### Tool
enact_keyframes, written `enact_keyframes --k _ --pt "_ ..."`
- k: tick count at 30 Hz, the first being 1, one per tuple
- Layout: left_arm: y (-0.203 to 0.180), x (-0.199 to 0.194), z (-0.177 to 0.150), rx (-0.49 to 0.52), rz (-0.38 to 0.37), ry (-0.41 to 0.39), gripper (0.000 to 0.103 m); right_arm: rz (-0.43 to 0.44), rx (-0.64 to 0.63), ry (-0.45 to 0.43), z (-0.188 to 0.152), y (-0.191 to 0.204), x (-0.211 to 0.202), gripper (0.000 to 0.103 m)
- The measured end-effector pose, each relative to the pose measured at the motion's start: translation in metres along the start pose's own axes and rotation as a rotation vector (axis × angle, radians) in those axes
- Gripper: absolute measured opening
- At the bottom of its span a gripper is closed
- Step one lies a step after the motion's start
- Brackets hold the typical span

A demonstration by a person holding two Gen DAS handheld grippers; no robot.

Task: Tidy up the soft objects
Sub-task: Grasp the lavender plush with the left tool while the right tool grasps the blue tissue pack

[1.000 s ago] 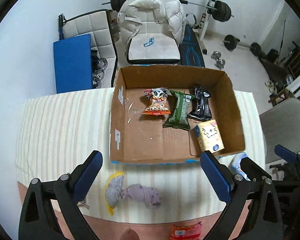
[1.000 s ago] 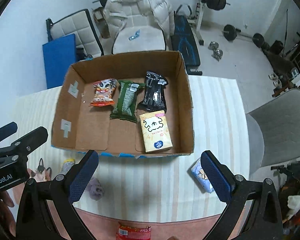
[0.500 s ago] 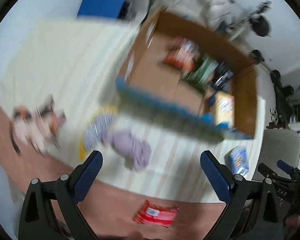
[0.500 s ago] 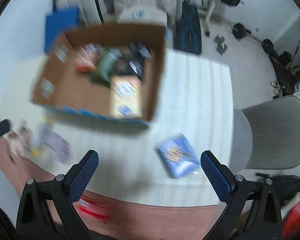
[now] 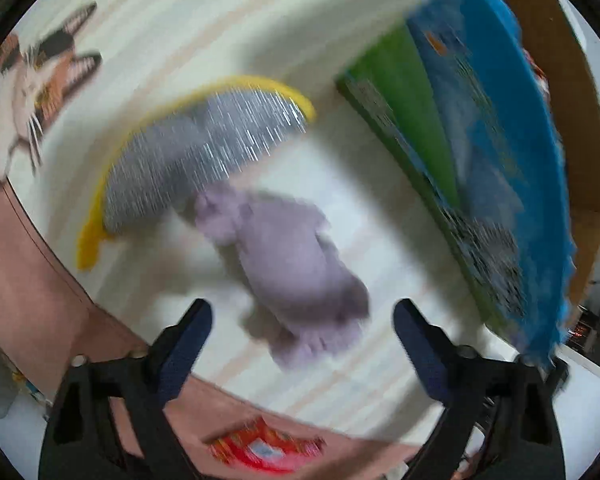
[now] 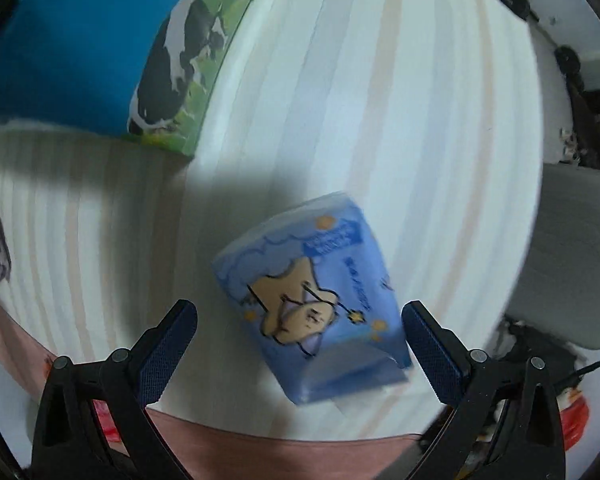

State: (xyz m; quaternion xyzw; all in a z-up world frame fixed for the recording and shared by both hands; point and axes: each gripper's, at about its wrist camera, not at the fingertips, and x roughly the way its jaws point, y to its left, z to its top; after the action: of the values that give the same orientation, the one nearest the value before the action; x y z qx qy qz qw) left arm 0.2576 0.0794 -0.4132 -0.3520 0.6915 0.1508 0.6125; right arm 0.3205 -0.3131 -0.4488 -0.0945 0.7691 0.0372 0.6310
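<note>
In the left wrist view, a lilac plush toy lies on the striped tablecloth just ahead of my open left gripper, between its fingers. A grey glittery fish-shaped toy with yellow trim lies just beyond it. In the right wrist view, a blue tissue pack with a cartoon animal lies on the cloth between the fingers of my open right gripper. Both grippers are low over the table and empty. The cardboard box with its blue and green printed outer wall stands behind.
A calico cat plush lies at the far left. A red snack packet sits near the table's front edge. A grey chair stands to the right of the table. The left view is motion-blurred.
Both grippers dropped from high above the box down close to the table, the left over the lilac plush, the right over the blue tissue pack. Both stayed open.
</note>
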Motion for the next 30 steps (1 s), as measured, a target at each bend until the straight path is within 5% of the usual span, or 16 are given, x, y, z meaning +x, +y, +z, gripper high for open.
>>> enact_keyframes --k 4,6,14,24,29,30 --pt "-0.007 0.014 0.005 0.076 0.062 0.027 0.052 0.033 0.081 0.005 -0.002 -0.002 0.0 0.095" --pt "-0.013 0.019 0.001 0.137 0.089 0.032 0.049 0.095 0.134 0.035 -0.008 -0.004 0.001 0.082" --pt "-0.067 0.031 -0.037 0.532 0.236 0.029 0.048 0.273 0.168 0.061 -0.047 0.011 -0.002 0.084" --pt "-0.049 0.037 -0.023 0.347 0.074 0.13 0.052 0.289 0.39 -0.021 -0.03 -0.011 -0.008 0.094" --pt "-0.063 0.04 -0.027 0.381 0.122 0.108 0.056 0.325 0.513 -0.023 -0.014 -0.021 0.006 0.091" --pt "-0.075 0.041 -0.03 0.408 0.142 0.1 0.056 0.315 0.515 -0.023 -0.014 -0.02 0.007 0.082"
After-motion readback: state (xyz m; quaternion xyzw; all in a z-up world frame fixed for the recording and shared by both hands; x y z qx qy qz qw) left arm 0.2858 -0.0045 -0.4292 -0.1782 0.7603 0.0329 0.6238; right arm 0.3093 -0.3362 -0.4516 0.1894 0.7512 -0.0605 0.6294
